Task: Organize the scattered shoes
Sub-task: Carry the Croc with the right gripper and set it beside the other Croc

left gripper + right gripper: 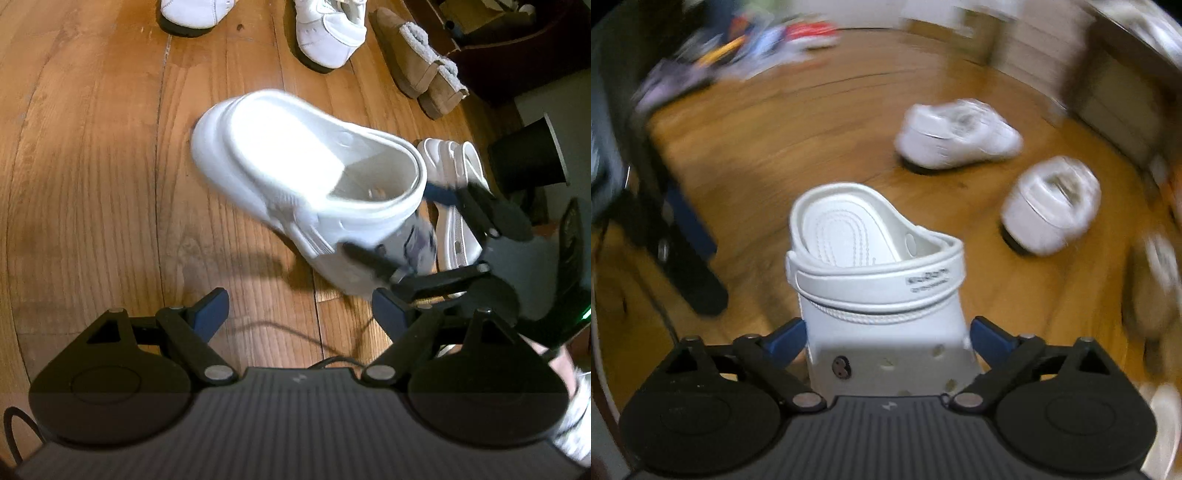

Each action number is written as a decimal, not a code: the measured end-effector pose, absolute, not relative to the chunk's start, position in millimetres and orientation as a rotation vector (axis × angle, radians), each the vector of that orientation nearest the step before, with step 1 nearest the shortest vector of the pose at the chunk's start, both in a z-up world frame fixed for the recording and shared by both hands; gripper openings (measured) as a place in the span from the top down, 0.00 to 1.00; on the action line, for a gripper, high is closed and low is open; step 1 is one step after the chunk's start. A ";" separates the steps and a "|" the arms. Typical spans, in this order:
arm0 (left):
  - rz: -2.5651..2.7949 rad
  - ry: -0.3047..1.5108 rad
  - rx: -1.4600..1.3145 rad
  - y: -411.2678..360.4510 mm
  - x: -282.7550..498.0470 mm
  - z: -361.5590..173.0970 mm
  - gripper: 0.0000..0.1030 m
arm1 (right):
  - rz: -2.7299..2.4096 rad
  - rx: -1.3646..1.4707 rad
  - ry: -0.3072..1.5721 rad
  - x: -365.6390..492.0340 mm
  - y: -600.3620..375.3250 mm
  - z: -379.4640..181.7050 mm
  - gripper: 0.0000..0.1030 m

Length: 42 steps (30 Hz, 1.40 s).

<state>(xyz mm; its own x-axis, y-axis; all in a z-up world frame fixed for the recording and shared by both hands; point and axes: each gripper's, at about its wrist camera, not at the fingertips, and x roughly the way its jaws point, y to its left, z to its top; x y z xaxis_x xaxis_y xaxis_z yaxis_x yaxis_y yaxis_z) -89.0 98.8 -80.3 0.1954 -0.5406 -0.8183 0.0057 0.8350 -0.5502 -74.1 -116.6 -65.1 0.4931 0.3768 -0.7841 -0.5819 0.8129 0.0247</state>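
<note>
Small dark print on the strap of the white clog (875, 273), too blurred to read. Gripped at both sides by the right hand-held gripper (888, 338), raised over the wooden floor (92, 177) near two white sneakers (960, 134). Left hand-held gripper (301, 315) wide open, holding nothing.

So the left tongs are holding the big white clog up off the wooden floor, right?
Not quite: the right tongs are holding the white clog, not the left. The right wrist view shows its blue pads squeezing the clog's sides. In the left wrist view the left tongs are open and empty above the wooden floor.
</note>
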 end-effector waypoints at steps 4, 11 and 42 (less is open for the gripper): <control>-0.381 1.311 -0.483 106.2 -87.0 -75.7 0.18 | 0.586 0.005 0.870 -80.3 -141.2 -50.1 0.24; -0.365 1.309 -0.502 108.3 -83.9 -76.0 0.18 | 0.643 -0.248 0.818 -91.9 -119.6 -67.1 0.05; -0.403 1.320 -0.541 101.7 -90.0 -73.6 0.12 | 0.069 -0.085 0.799 -97.8 -205.7 -63.6 0.04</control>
<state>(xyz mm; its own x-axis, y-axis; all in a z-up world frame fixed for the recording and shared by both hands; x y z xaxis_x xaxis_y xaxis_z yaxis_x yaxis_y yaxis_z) -90.0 101.7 -73.6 0.2095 -0.5673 -0.7965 -0.0251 0.8111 -0.5843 -97.8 -205.7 -63.6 0.6954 0.0295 -0.7180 -0.0935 0.9944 -0.0498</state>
